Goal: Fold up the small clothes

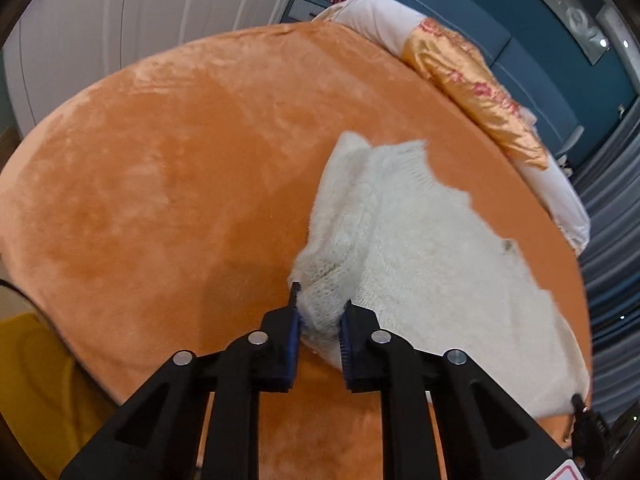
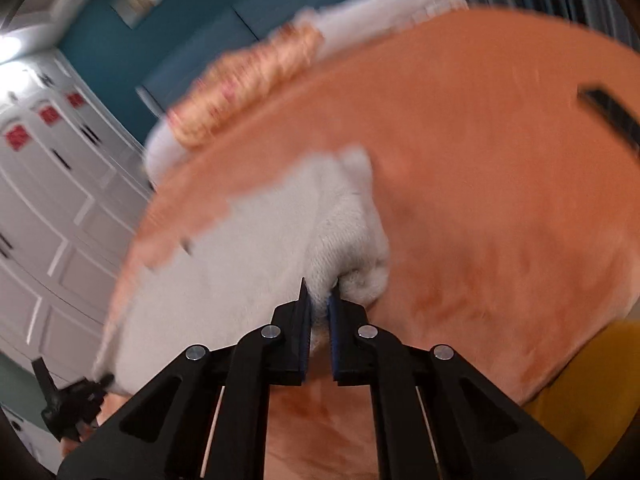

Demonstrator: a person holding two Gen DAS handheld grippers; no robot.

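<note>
A small white knitted garment [image 1: 420,248] lies spread on an orange plush bedcover [image 1: 160,168]. My left gripper [image 1: 320,316] is shut on the garment's near left corner, with a bunch of knit pinched between its blue pads. In the right wrist view the same white garment [image 2: 256,256] lies left of centre, blurred. My right gripper [image 2: 319,312] is shut on its near right corner, a thin fold of fabric squeezed between the pads. The other gripper shows small at each view's lower outer edge, holding the far end of the same hem.
A gold and red patterned pillow [image 1: 476,92] on white bedding lies along the far edge of the bed. A black strap [image 2: 608,116] rests on the cover at the right. White wardrobe doors [image 2: 48,216] and a blue wall [image 1: 520,28] surround the bed. Yellow fabric [image 1: 28,380] sits beside the bed.
</note>
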